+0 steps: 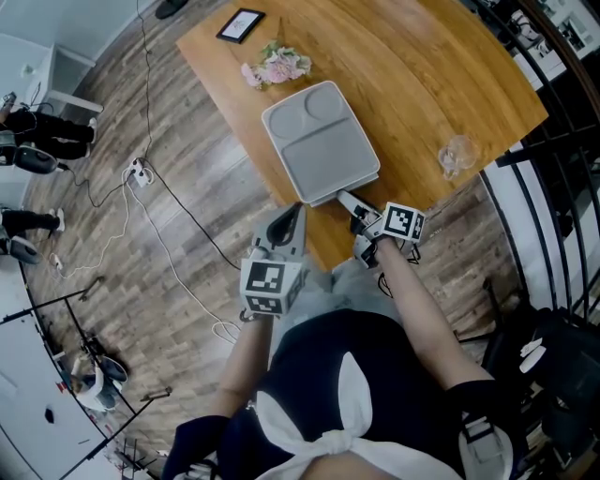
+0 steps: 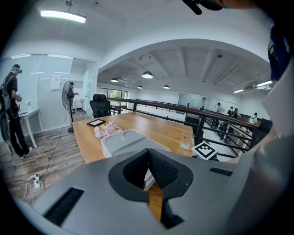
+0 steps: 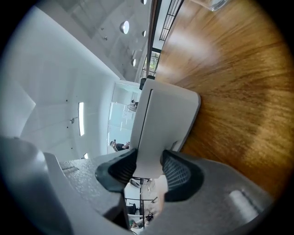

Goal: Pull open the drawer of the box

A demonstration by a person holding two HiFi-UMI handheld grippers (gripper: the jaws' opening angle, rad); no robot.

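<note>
- My right gripper (image 1: 347, 202) pinches the near end of the grey box (image 1: 319, 141).
- The box lies on the table (image 1: 441, 84), long axis toward 11 o'clock; I'd pull toward 5.
- My left gripper (image 1: 292, 217), closed and empty, sits beside.

- Table (image 1: 422, 75): bare wood right of and beyond box (image 1: 322, 142); open passage there.
- Flowers (image 1: 277, 66), picture frame (image 1: 241, 25): occupy far-left corner beyond box.
- Glass (image 1: 457, 156): near right edge, well apart from box.
- Railing (image 1: 553, 178): bounds table's right side.

Bright, even indoor lighting; strong fisheye vignetting.
</note>
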